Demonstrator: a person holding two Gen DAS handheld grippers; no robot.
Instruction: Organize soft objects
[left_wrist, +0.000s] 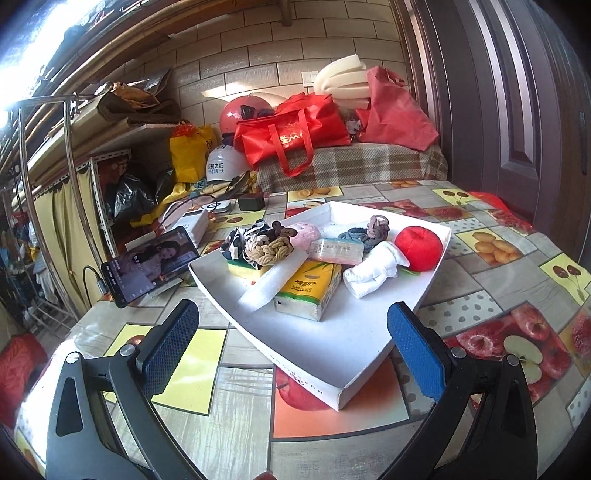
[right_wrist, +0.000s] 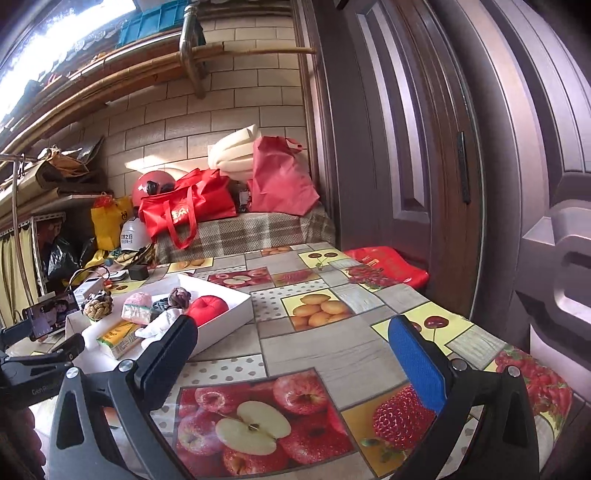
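- Left gripper (left_wrist: 293, 341): jaws wide open, nothing between them; hovers above the tabletop (left_wrist: 236, 417) at the near corner of the white tray (left_wrist: 332, 347).
- Right gripper (right_wrist: 293, 356): jaws wide open, empty; over bare fruit-print tabletop, to the right of the tray, well apart from its contents.
- Tray: shallow white cardboard, sits flat on the tabletop; all soft items lie inside it.
- Tray contents, left wrist view:
  - red plush apple (left_wrist: 418, 248), far right side, against the rim.
  - rolled white cloth (left_wrist: 375, 271), just beside the apple, touching it.
  - yellow-green tissue pack (left_wrist: 308, 288), centre, w/ a white foam strip (left_wrist: 273, 282) leaning across it.
  - beige knotted rope ball (left_wrist: 269, 252), left side, on a yellow sponge (left_wrist: 245, 268).
  - pink knit item (left_wrist: 304, 233) and small wrapped tissue packet (left_wrist: 338, 251), mid-tray.
  - grey-blue scrunchies (left_wrist: 364, 230), toward far rim.
- Phone (left_wrist: 149, 266): propped left of the tray, screen lit, cable attached.
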